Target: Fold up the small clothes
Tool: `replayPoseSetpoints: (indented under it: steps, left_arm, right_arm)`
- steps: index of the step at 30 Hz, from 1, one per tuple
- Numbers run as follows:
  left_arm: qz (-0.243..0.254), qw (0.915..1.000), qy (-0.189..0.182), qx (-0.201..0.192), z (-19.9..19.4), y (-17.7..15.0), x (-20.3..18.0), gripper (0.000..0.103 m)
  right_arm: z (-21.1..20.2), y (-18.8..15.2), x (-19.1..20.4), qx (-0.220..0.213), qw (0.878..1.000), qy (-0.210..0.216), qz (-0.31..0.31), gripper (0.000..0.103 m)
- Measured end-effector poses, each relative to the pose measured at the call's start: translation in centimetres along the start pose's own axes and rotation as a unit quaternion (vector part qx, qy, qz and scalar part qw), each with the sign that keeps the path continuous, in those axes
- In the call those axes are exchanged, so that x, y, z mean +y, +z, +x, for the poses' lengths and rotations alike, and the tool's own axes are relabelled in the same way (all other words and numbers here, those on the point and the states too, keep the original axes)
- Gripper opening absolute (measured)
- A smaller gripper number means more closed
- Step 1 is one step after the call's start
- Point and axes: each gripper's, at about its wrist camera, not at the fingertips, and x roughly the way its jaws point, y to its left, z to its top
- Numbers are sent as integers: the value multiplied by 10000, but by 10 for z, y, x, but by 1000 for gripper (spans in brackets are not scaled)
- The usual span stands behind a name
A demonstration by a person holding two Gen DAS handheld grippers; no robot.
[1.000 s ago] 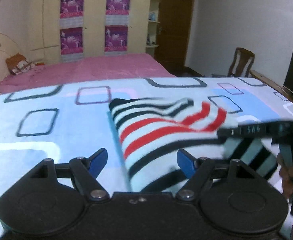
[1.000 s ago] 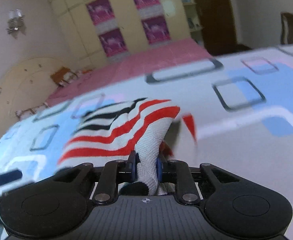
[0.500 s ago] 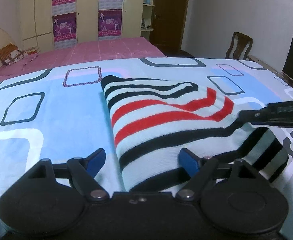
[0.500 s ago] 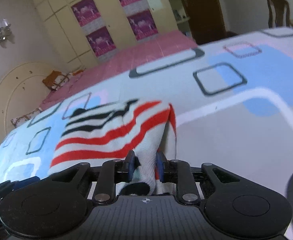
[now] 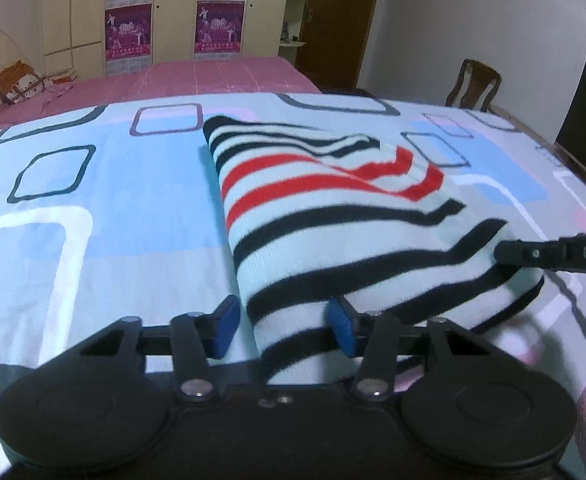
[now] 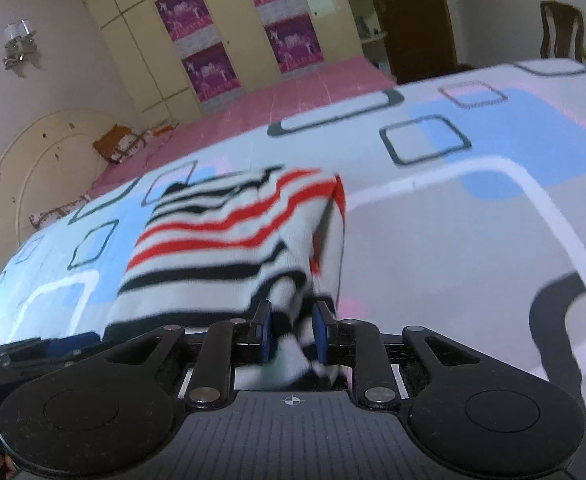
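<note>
Bedsheet (image 5: 93,208): striped garment (image 5: 333,216) lengthwise away (folded).

Right tongs (image 5: 505,254) cut off by frame edge.

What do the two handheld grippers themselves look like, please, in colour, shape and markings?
The left gripper and right gripper match: matte black bodies, two round discs, silver pivot screws and blue-padded fingers. The right one has a ribbed top with a crosshair mark. White lettering marks its side. No cables or sleeves show.

Bed (image 5: 93,208) under pale blue patterned sheet (outlined squares), folded striped garment (image 5: 333,216) lying on it
</note>
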Motion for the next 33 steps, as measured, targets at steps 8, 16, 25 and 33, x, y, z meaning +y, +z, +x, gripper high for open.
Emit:
replayPoseSetpoints:
  steps: [8, 16, 25, 33]
  left_arm:
    - [129, 9999, 37, 66, 9, -4, 0, 41]
    - [71, 9998, 100, 135, 1, 6, -1, 42]
    - [57, 9997, 137, -209, -11, 33, -2, 40]
    - [312, 9983, 315, -370, 26, 66, -8, 40]
  right_arm:
    - [16, -24, -45, 275, 9908, 57, 1327, 21]
    - [-6, -4, -20, 47, 9987, -104, 497, 22]
    - [-10, 17, 30, -418, 9962, -207, -735, 22]
    - [46, 51, 50, -371, 9931, -275, -1075, 22]
